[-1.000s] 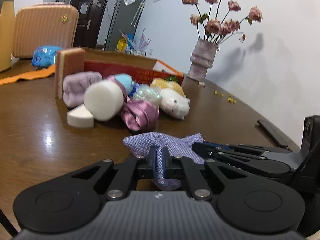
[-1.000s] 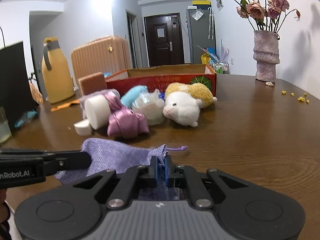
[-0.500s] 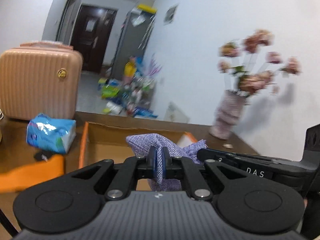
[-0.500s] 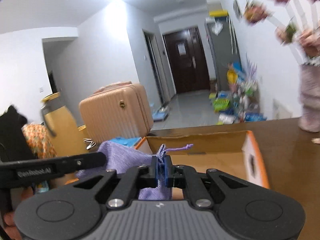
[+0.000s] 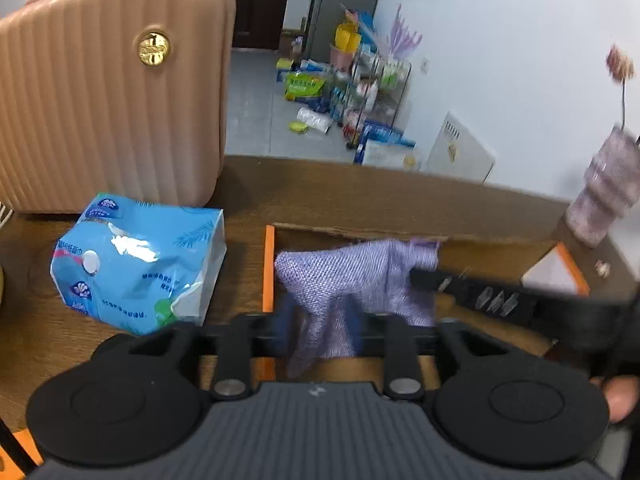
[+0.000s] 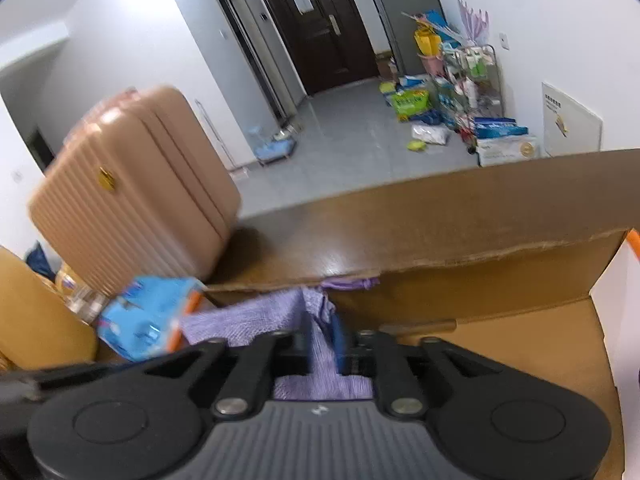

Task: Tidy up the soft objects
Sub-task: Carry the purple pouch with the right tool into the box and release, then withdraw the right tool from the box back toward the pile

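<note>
A purple knitted drawstring pouch (image 5: 352, 276) hangs over the open cardboard box (image 5: 269, 264), stretched between both grippers. My left gripper (image 5: 320, 320) has one end of the pouch between its fingers; its jaws are opening and no longer pinch the cloth. The right gripper's fingers (image 5: 480, 288) reach in from the right at the pouch's other end. In the right wrist view my right gripper (image 6: 323, 344) is also opening, with the pouch (image 6: 248, 320) loose in the narrow gap, above the box floor (image 6: 520, 340). The picture is blurred by motion.
A blue tissue pack (image 5: 136, 264) lies on the brown table (image 5: 360, 188) just left of the box. Behind it stands a pink ribbed suitcase (image 5: 104, 88). A grey-pink vase (image 5: 604, 200) stands at the far right. A yellow jug (image 6: 36, 312) is at the left.
Both grippers carried the pouch from the table's near side, past the pile of soft things, to above the box. Their jaws, pinched on the cloth before, now stand apart.
</note>
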